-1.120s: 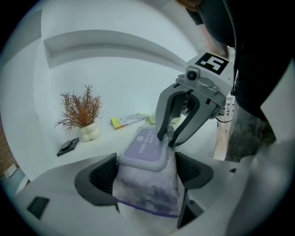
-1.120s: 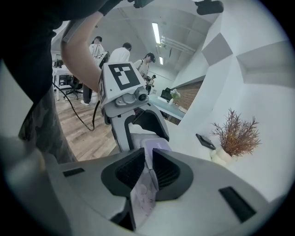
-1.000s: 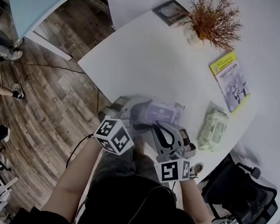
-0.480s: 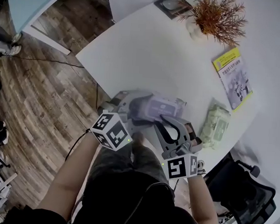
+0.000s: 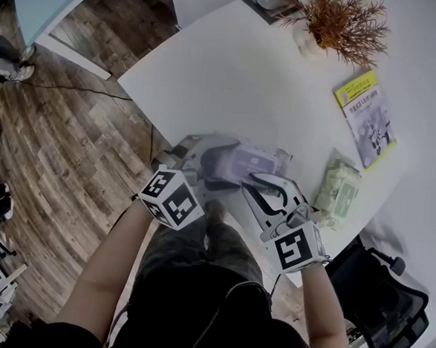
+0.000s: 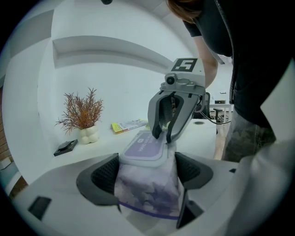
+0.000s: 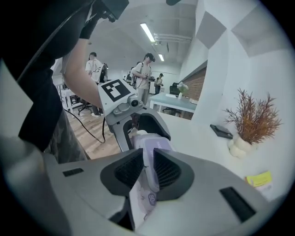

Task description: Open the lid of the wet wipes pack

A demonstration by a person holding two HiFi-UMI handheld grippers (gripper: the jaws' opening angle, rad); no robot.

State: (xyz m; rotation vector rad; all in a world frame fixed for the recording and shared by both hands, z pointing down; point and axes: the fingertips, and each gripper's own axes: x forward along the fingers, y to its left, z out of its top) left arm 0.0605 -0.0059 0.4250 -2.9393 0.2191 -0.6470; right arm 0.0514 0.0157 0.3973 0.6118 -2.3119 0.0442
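1. Right now the purple wet wipes pack (image 6: pixel 146 184) sits squeezed between the left gripper (image 6: pixel 148 174) fingers, its soft body filling the gap from one dark pad to the other.
2. Its lid (image 6: pixel 144 148) lies flat on top, just beyond those pads, looking closed.
3. The right gripper (image 6: pixel 162 136) comes in from the opposite side. Its fingers are drawn narrow, pinching the lid's far edge between the tips.
4. In the right gripper view the pale lid rim runs straight between the two ribbed pads (image 7: pixel 126 169), with pack film hanging below them.
5. From overhead, both grippers meet at the near edge of the white table (image 5: pixel 224 81).
6. Just right of the right fingers lies a greenish pack (image 5: pixel 337 193). Farther beyond are a yellow booklet (image 5: pixel 363 116) and a dried plant (image 5: pixel 333 21) in a white vase.
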